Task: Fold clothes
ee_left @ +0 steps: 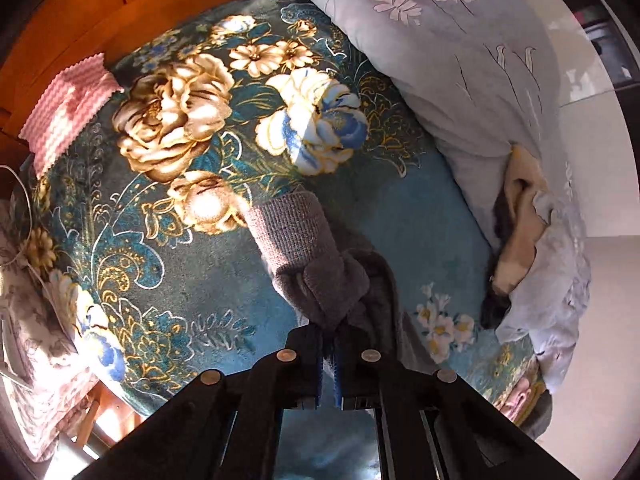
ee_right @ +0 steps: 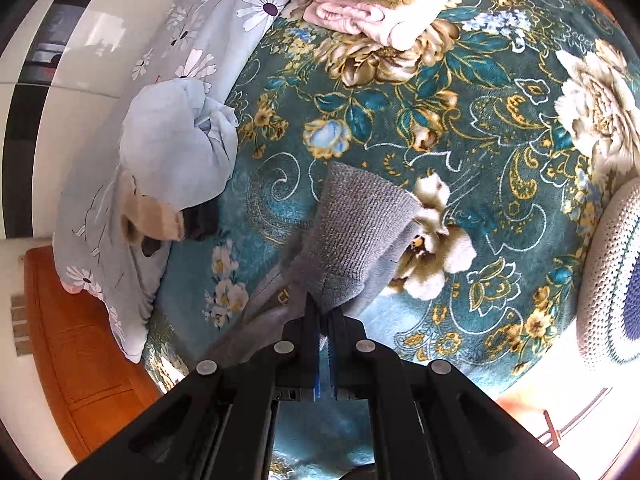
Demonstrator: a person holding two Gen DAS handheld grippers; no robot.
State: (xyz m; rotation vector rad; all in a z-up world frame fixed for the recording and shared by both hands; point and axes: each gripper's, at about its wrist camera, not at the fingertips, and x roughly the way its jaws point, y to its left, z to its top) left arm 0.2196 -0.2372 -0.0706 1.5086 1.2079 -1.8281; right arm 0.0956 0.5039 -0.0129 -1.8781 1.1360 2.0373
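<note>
My left gripper point(ee_left: 328, 344) and right gripper point(ee_right: 324, 332) each clamp the grey garment point(ee_left: 316, 264). Its ribbed end extends forward from both, over the floral blanket point(ee_left: 180, 240). Neither hand looks nearer.

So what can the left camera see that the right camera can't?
Only the left wrist view shows the pink zigzag cloth at the bed's edge and the pale flowered fabric low on the left.

Only the right wrist view shows the stack of folded clothes at the top and the knitted round thing on the right.

Both show the teal flowered blanket, the light blue daisy quilt, and a gripper with its jaws shut on the grey garment: left gripper, right gripper, grey garment.
</note>
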